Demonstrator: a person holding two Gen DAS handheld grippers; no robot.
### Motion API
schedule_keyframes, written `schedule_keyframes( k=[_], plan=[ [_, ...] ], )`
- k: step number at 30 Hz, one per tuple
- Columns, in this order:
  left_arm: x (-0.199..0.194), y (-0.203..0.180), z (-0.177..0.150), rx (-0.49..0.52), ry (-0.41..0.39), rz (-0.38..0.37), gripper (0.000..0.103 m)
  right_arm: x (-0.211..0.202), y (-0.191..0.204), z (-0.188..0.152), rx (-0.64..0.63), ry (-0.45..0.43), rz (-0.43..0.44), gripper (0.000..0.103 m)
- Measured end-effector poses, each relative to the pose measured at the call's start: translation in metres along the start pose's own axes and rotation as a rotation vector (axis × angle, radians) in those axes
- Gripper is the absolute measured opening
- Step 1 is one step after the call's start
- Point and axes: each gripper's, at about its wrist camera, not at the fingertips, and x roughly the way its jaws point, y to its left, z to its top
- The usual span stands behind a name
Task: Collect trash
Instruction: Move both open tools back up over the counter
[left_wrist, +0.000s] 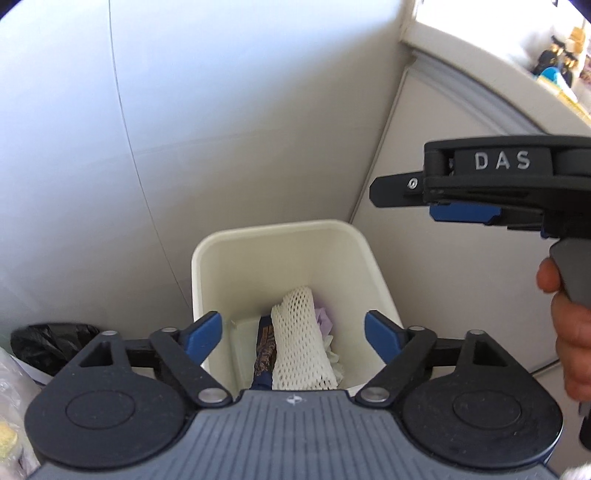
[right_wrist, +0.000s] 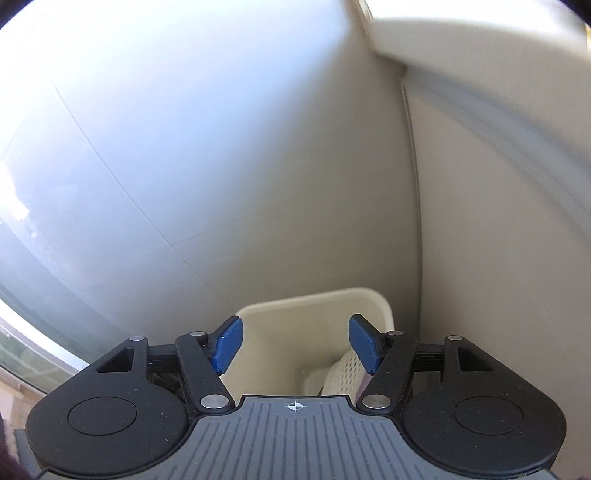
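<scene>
A cream trash bin (left_wrist: 288, 236) stands on the floor against a wall. Inside it lie a white foam net sleeve (left_wrist: 299, 343), a dark blue wrapper (left_wrist: 264, 354) and pale purple paper (left_wrist: 325, 319). My left gripper (left_wrist: 293, 334) is open and empty, above the bin's near edge. My right gripper (right_wrist: 295, 343) is open and empty, above the bin (right_wrist: 314, 299); the foam net (right_wrist: 345, 373) shows below it. In the left wrist view the right gripper appears from the side, at the right (left_wrist: 399, 190), higher than the bin.
A black plastic bag (left_wrist: 51, 343) and a clear bag with yellowish contents (left_wrist: 14, 406) lie at the left. A beige cabinet or door panel (left_wrist: 461, 129) stands right of the bin. A pale wall (right_wrist: 184, 166) is behind it.
</scene>
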Motion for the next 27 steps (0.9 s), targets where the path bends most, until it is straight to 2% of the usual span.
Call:
schedule_keyframes(
  k=[4, 9, 13, 17, 27],
  plan=[
    [-0.021, -0.004, 0.005, 0.023, -0.028, -0.004, 0.092, -0.031, 0.005, 0.010, -0.020, -0.035, 0.001, 0.076],
    [-0.048, -0.014, 0.012, 0.055, -0.068, -0.005, 0.099, -0.069, 0.012, 0.024, -0.064, -0.051, -0.007, 0.078],
    [-0.070, -0.023, 0.025, 0.071, -0.093, -0.009, 0.102, -0.105, 0.016, 0.037, -0.080, -0.082, -0.004, 0.089],
    [-0.088, -0.032, 0.036, 0.091, -0.117, -0.011, 0.102, -0.138, 0.011, 0.052, -0.100, -0.109, -0.003, 0.090],
    [-0.108, -0.058, 0.069, 0.139, -0.163, -0.034, 0.102, -0.204, -0.012, 0.080, -0.194, -0.174, -0.085, 0.098]
  ],
)
